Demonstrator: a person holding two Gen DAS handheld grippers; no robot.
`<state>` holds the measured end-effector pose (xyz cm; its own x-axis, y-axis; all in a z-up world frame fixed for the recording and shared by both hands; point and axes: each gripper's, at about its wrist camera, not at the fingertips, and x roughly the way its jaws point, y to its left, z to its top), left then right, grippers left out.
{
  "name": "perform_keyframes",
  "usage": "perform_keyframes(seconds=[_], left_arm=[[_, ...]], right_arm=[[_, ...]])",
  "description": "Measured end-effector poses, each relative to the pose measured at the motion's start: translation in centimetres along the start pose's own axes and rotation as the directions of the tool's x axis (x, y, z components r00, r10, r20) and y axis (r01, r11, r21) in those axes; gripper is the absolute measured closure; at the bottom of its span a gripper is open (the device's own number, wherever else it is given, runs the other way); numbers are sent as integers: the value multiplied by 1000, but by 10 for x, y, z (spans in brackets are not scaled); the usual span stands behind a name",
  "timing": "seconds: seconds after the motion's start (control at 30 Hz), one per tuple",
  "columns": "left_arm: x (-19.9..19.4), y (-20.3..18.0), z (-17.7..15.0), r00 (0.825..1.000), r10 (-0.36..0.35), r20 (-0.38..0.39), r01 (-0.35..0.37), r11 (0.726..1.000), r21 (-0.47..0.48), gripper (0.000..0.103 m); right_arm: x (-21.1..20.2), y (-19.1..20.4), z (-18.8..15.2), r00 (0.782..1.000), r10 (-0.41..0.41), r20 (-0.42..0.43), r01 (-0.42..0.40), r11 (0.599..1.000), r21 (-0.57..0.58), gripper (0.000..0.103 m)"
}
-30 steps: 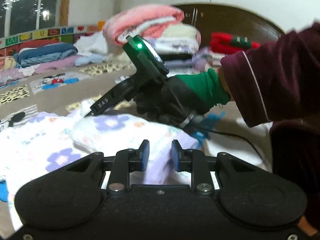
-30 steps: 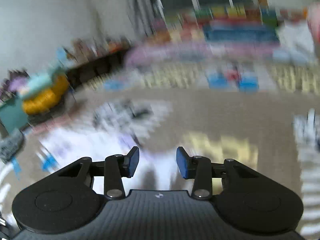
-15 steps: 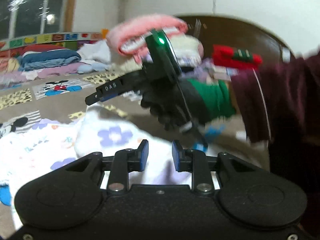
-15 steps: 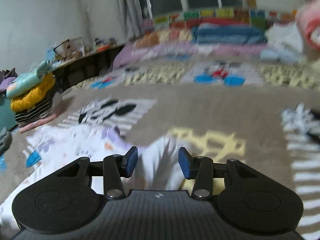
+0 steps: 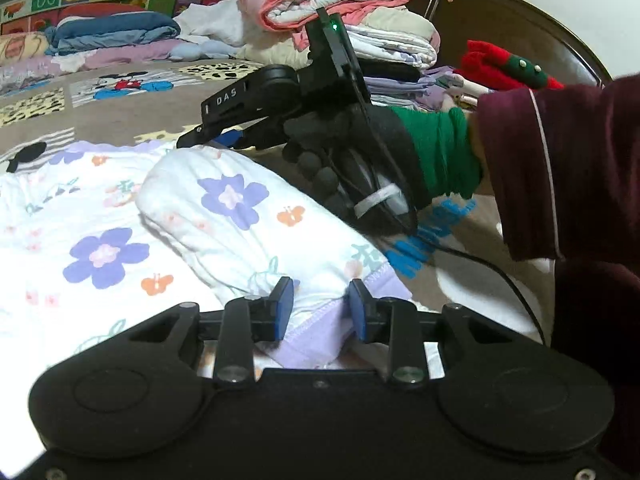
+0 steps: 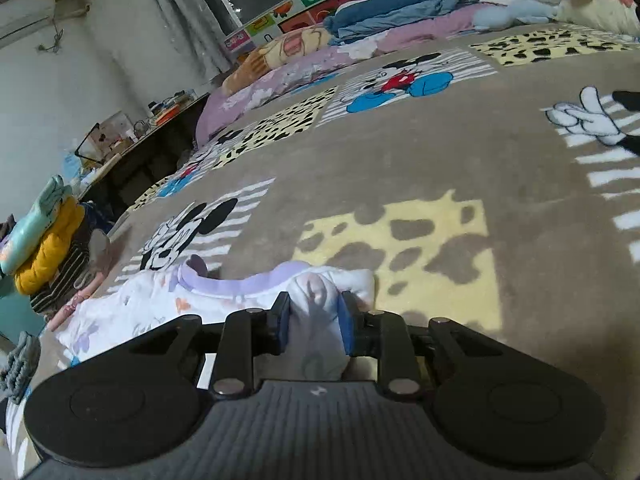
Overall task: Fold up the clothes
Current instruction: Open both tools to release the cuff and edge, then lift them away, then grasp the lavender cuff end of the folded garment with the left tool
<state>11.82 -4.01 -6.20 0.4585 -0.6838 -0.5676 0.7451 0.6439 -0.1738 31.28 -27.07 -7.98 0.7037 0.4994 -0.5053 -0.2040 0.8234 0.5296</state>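
left wrist view: one soft white garment (image 5: 120, 240), printed with purple flowers and small orange butterflies, lies spread to the left of the left gripper (image 5: 320, 308) and runs under it. a rounded fold of it bulges ahead of the gripper, and its lilac stitched hem sits between the two blue pads (image 5: 285, 304). the jaws are opening, with a little space beside each pad, so the hem lies loose between them. ahead and to the right, one black-gloved hand (image 5: 344, 148) with a green knit cuff and a dark maroon sleeve (image 5: 560, 168) holds the right gripper (image 5: 208, 138), a black body with a green light, its tips low over the far edge of the garment. beyond it sits one tall stack of folded laundry (image 5: 340, 12), topped by a plush pink piece.

right wrist view: to the far left of the right gripper (image 6: 314, 320) stands one small pile of folded clothes (image 6: 48, 248), mint over mustard yellow over black-and-white stripes. the same garment (image 6: 160, 300) lies left of and under this gripper, with a lilac band along its far edge. a bunched white lobe of cloth fills the gap between the two blue pads (image 6: 346, 326), and the jaws are closing on it, both pads against the fabric. all of this rests on one fuzzy taupe blanket (image 6: 480, 152) patterned with cartoon mice, striped patches and yellow spotted squares.
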Motion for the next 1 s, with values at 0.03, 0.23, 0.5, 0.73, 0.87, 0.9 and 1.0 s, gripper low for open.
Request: perform_keyframes(seconds=[0.03, 0.23, 0.5, 0.73, 0.87, 0.9, 1.0], left_arm=[[-2, -2, -1, 1000, -5, 3, 5, 1000, 5, 70], [-12, -3, 1, 999, -29, 24, 29, 999, 30, 57], [-45, 19, 2, 995, 19, 100, -17, 1000, -18, 49], [-68, 50, 2, 974, 121, 190, -88, 981, -175, 49], [-79, 74, 1, 948, 247, 199, -181, 937, -300, 44], [-83, 82, 0, 940, 280, 197, -202, 919, -340, 40], [-99, 115, -9, 912, 364, 191, -223, 829, -513, 39]], right_arm=[[-2, -1, 1, 1000, 6, 7, -6, 1000, 16, 78], [-39, 8, 3, 994, 3, 110, -10, 998, 67, 72], [-101, 58, -26, 989, 47, 142, -24, 986, -165, 72], [-139, 62, -91, 989, -13, 147, 26, 996, -86, 72], [-152, 58, -121, 987, -21, 159, 24, 1000, -17, 71], [-156, 61, -127, 987, -22, 158, 27, 999, -30, 71], [-164, 77, -139, 986, -38, 163, 53, 995, -88, 71]])
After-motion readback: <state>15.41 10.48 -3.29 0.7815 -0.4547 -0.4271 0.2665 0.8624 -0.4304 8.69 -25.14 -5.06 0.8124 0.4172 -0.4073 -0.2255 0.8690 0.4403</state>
